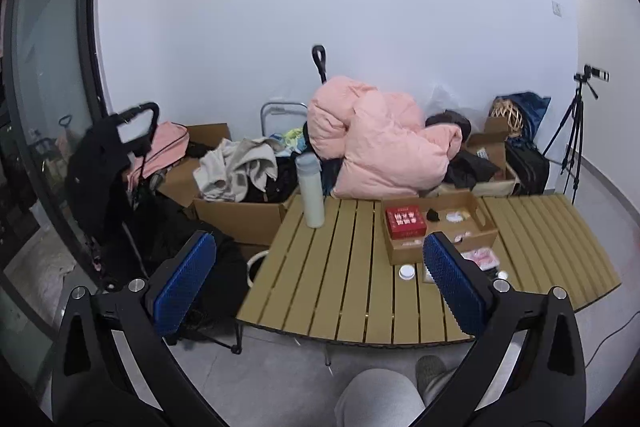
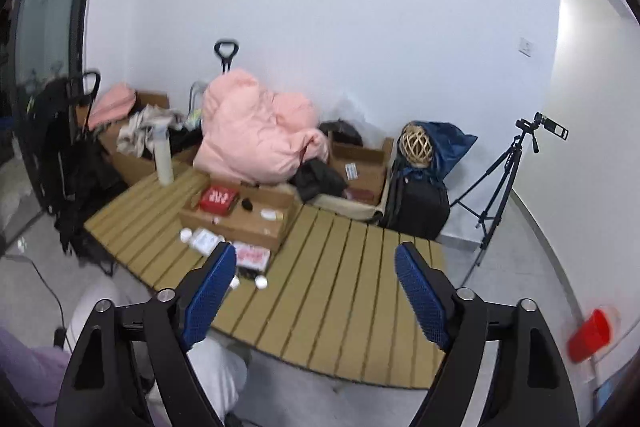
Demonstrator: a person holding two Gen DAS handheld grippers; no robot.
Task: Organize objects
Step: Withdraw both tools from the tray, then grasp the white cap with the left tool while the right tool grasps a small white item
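Observation:
A shallow cardboard tray (image 1: 486,233) (image 2: 256,227) sits on the slatted wooden table (image 1: 340,287) (image 2: 340,275). It holds a red box (image 1: 405,221) (image 2: 218,199), a small black item (image 1: 432,215) (image 2: 247,204) and white bits. In front of it lie a white jar (image 1: 406,271) (image 2: 185,235), a clear packet (image 2: 206,241), a pink-printed pack (image 1: 482,257) (image 2: 252,254) and a white cap (image 2: 261,282). A tall white bottle (image 1: 311,195) (image 2: 163,159) stands at the table's far left. My left gripper (image 1: 316,279) and right gripper (image 2: 316,287) are both open and empty, held above the table's near edge.
Behind the table are cardboard boxes of clothes (image 1: 240,203), a pink duvet (image 1: 380,147) (image 2: 256,139), a black trolley bag (image 1: 104,163), a black backpack (image 2: 416,203) and a tripod with camera (image 2: 504,179). A red bucket (image 2: 590,335) stands on the floor at right. The person's knee (image 1: 376,399) is below.

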